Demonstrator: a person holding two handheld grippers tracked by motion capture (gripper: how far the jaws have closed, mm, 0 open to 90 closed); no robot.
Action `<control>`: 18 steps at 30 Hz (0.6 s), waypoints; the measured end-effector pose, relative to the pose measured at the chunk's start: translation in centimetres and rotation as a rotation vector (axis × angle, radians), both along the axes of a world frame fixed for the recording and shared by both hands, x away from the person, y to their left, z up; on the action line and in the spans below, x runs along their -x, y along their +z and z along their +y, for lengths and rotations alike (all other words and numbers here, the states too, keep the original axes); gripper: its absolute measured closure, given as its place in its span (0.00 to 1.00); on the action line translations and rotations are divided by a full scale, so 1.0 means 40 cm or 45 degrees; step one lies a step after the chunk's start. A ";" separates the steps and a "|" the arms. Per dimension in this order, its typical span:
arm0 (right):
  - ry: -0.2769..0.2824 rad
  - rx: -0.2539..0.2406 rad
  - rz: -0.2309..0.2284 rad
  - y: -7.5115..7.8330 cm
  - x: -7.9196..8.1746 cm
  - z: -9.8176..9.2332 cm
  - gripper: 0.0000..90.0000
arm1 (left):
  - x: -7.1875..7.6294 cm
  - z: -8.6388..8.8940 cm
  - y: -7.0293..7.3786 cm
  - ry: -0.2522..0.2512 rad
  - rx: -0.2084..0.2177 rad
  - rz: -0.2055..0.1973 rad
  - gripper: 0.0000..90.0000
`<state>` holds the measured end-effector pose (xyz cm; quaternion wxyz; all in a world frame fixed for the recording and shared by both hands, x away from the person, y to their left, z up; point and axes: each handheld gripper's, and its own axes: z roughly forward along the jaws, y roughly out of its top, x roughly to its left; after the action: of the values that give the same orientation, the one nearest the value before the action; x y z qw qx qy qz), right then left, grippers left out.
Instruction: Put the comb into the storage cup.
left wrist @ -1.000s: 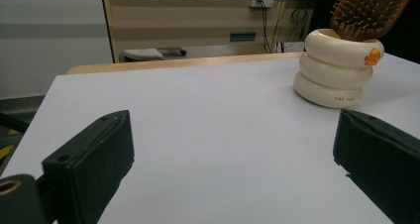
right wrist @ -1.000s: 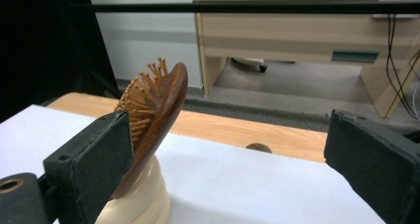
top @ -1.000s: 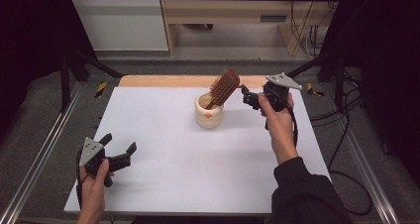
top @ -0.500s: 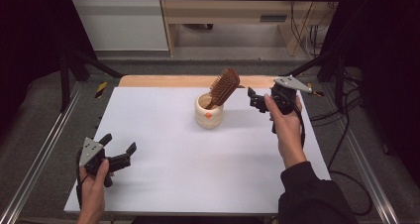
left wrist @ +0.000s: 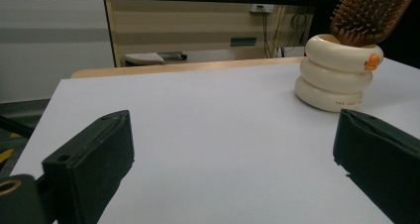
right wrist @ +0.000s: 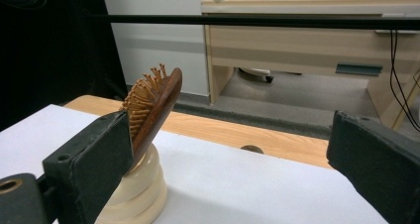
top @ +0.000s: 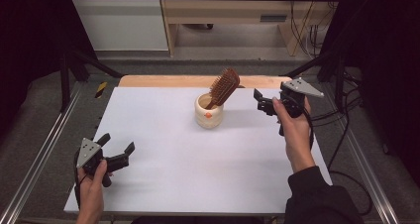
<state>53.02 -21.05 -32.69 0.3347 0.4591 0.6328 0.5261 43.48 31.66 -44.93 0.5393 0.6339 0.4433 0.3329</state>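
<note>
The brown wooden paddle hairbrush [top: 224, 86] leaned handle-down in the ribbed cream ceramic cup [top: 208, 112], so it stayed upright. The right gripper [top: 260, 101] sat just beside it, fingers spread and empty. The left gripper [top: 119, 152] rested on the white desk [top: 198, 169], fingers spread too.

White table [top: 198, 174], wooden desk [top: 223, 8] behind, floor cables [top: 341, 115]

My left gripper [top: 120, 153] sits at about seven o'clock, jaws spread wide and pointing toward two o'clock, my left hand [top: 91, 182] wrapped round its handle. My right gripper [top: 260, 101] is raised at two o'clock, jaws parted, aimed toward nine o'clock, gripped by my right hand [top: 293, 121].
</note>
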 end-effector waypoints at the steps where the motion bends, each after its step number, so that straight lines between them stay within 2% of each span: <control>1: 0.004 -0.001 -0.004 0.000 0.003 -0.003 0.05 | 0.000 0.000 0.000 0.000 0.000 -0.002 0.03; 8: 0.017 0.002 -0.073 0.002 0.027 -0.013 0.05 | 0.022 0.006 0.014 -0.026 0.027 -0.024 0.04; 11: 0.015 0.012 -0.109 0.002 0.039 -0.016 0.05 | 0.034 0.009 0.024 -0.023 0.012 -0.048 0.04; 15: 0.027 0.005 -0.120 -0.002 0.053 -0.024 0.06 | 0.041 0.005 0.033 -0.029 0.029 -0.060 0.03; 18: 0.030 0.012 -0.126 -0.005 0.060 -0.031 0.05 | 0.052 -0.002 0.030 -0.037 0.032 -0.048 0.03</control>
<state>50.62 -22.28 -32.90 0.3614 0.4237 0.6233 0.5490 41.41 31.58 -43.73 0.5602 0.6271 0.4278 0.3315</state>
